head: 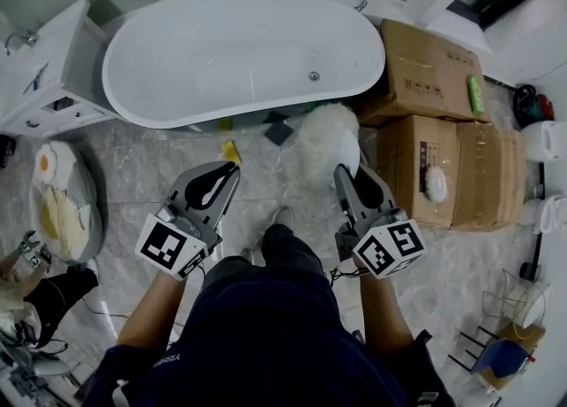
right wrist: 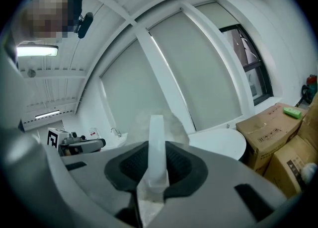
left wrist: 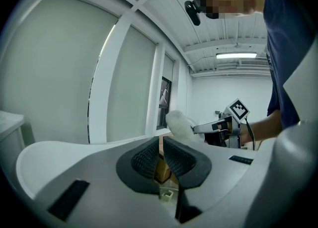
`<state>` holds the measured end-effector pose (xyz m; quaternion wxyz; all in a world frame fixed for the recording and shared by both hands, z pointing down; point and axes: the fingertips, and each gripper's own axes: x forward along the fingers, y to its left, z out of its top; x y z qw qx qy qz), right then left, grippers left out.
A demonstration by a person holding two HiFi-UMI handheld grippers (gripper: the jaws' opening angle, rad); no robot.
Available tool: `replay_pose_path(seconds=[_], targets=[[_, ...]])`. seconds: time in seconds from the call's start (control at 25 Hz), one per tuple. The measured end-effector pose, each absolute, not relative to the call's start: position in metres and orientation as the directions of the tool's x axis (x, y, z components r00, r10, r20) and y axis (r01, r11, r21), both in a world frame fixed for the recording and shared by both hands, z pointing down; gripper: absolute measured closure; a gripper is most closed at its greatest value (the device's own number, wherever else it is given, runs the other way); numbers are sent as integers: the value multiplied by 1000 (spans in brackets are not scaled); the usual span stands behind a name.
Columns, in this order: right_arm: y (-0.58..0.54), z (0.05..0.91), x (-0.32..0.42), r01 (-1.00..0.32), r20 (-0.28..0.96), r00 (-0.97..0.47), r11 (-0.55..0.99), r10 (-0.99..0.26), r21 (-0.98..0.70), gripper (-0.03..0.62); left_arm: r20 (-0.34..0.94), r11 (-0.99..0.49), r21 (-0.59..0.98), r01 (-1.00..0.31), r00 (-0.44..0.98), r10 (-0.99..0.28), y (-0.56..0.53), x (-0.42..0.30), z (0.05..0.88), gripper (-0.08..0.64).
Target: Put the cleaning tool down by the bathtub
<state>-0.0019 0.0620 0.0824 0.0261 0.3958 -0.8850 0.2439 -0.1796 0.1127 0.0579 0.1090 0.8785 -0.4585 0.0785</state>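
White, fluffy duster [head: 330, 133] held in the right tool [head: 348, 172]: clamping both pads on its pale translucent handle [right wrist: 157, 140], with the fluffy head pointing forward, away from the body. Holding that head above the floor, just beside the outer wall of the white bathtub [head: 239, 50] and near the stacked cardboard boxes [head: 425, 68]; not possible to tell whether it is touching the tub. Holding the left tool [head: 215, 185] over the grey marble floor [head: 142, 166], apart from the duster, with the jaws nearly together, only a thin slit and nothing between them. Standing behind both tools, with one shoe [head: 282, 217] showing between them on the floor.
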Motion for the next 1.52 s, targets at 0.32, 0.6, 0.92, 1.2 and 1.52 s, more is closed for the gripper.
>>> replay_pose_path(seconds=[0.32, 0.6, 0.92, 1.2, 1.52], targets=[[6, 104, 28, -714, 256, -683, 551, -684, -431, 505, 282, -557, 114, -822, 565, -776, 56, -149, 77, 512], [-29, 140, 47, -732, 284, -662, 516, -694, -445, 505, 340, -581, 108, -806, 580, -741, 22, -131, 111, 512], [-48, 212, 62, -790, 366, -588, 413, -721, -454, 505, 413, -641, 146, -754, 635, -653, -5, -110, 174, 514], [-51, 288, 73, -838, 442, -500, 287, -745, -464, 505, 472, -712, 176, -680, 693, -545, -30, -100, 242, 515], [-42, 384, 66, -884, 507, -404, 183, -761, -430, 505, 501, -779, 198, -595, 745, -441, -43, -112, 332, 515]])
